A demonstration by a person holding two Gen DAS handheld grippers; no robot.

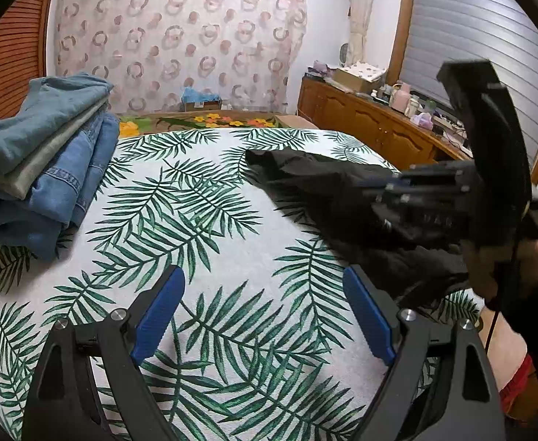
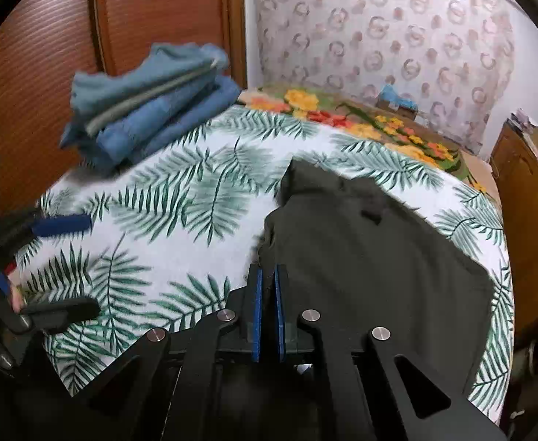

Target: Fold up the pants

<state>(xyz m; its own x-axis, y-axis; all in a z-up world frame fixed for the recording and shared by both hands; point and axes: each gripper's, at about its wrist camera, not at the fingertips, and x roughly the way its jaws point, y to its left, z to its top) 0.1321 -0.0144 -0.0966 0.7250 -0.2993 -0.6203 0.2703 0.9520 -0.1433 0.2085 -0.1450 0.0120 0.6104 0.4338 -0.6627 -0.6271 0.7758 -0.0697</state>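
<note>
**Black pants pinched at the near edge on a leaf-print bed**

Leaf-print bedding (image 1: 232,250) is seen covering the bed, with a flowered blanket (image 1: 210,120) laid along its far end and a curtain of ring patterns (image 1: 180,44) hung behind it. Wooden slatted doors (image 2: 48,55) are seen on the left, and a cluttered wooden sideboard (image 1: 371,125) is set along the right wall below a closed shutter (image 1: 470,47).

A stack of folded blue and grey clothes (image 1: 44,150) is piled at the far left of the bed. The black pants (image 2: 371,257) are spread loosely on the right half of the bed, well apart from that stack, with one end pointed toward the far side and creases left in the cloth.

The right gripper (image 2: 267,275) is held at the near left edge of the pants, and its blue pads (image 2: 257,316) are pressed together on a fold of the black cloth. The left gripper (image 1: 263,312) is held above bare bedding to the left of the pants, its blue pads (image 1: 160,316) spread wide with nothing between them.
</note>
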